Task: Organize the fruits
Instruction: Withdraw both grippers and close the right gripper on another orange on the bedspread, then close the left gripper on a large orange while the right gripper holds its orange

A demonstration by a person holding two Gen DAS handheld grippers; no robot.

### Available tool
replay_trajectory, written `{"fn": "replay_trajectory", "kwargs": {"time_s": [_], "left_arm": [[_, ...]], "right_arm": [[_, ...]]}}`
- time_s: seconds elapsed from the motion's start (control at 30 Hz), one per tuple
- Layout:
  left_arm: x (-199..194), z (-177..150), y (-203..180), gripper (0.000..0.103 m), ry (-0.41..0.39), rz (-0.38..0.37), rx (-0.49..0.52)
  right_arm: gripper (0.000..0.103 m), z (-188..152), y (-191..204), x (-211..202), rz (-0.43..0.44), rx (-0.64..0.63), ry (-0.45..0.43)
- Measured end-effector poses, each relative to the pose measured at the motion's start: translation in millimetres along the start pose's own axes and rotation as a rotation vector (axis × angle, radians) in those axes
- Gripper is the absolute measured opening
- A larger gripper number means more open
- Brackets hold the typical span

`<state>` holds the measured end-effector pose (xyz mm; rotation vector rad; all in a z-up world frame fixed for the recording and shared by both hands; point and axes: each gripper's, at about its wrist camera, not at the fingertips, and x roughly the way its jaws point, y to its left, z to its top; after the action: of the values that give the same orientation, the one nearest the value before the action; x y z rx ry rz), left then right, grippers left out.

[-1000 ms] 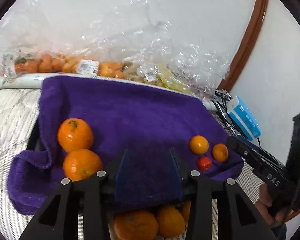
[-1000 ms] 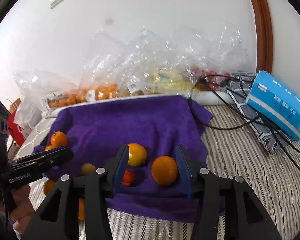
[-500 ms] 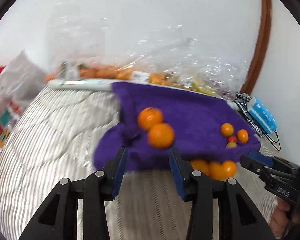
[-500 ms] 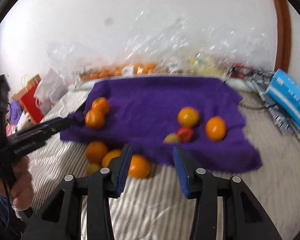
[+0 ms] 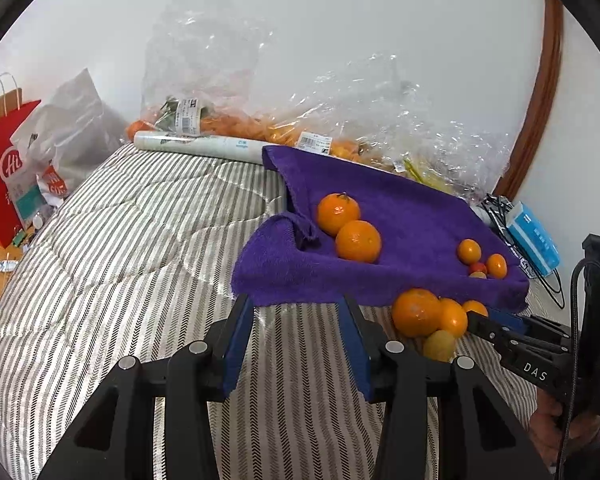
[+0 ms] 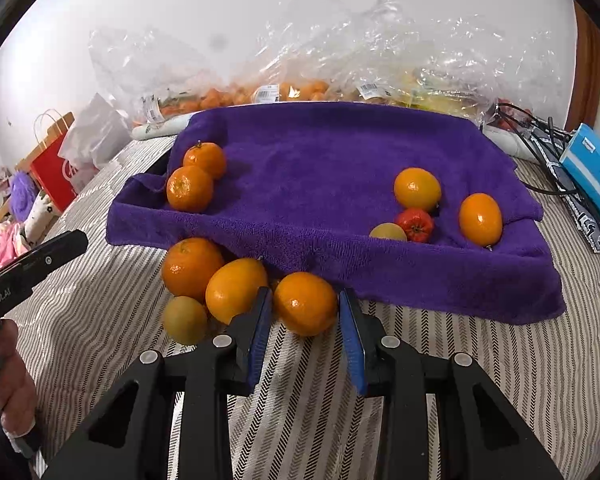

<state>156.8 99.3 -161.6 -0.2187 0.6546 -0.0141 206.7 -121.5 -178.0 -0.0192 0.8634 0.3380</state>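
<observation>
Right wrist view: the right gripper (image 6: 305, 338), jaws spread, is set around a mandarin (image 6: 305, 303) beside the purple towel (image 6: 340, 152), unclamped; closing is judged next, while the left gripper (image 5: 296, 344) is held wide and empty.

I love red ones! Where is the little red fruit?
In the right wrist view, the red fruit sits on the purple towel, right side, touching a yellowish fruit, below an orange.
</observation>
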Motion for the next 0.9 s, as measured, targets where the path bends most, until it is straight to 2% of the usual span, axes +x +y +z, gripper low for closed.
{"fn": "replay_trajectory", "kwargs": {"time_s": [0.07, 0.2, 0.27, 0.47, 0.73, 0.9], "left_arm": [[0.2, -1.2, -3.2, 0.043, 0.000, 0.001, 0.017], [6.0, -3.6, -8.1, 0.043, 0.036, -0.020, 0.039], [7.8, -5.1, -10.5, 0.043, 0.047, -0.028, 0.048], [13.6, -7.9, -16.3, 0.045, 0.081, -0.047, 0.070], [18.6, -7.8, -16.0, 0.048, 0.109, -0.019, 0.071], [16.2, -7.4, -14.0, 0.048, 0.099, -0.006, 0.064]], "right_arm": [[0.033, -2.8, -0.9, -7.5, -0.023, -0.001, -0.021], [0.033, -14.8, -12.0, -36.5, -0.003, 0.016, -0.087], [0.034, -22.4, -18.3, -48.8, -0.020, 0.016, -0.119], [0.034, -43.4, -38.9, -64.5, -0.094, 0.023, -0.135], [0.034, -44.5, -56.5, -60.9, -0.030, 0.089, -0.112], [0.034, -47.6, -59.2, -67.7, -0.005, 0.109, -0.153]]}}
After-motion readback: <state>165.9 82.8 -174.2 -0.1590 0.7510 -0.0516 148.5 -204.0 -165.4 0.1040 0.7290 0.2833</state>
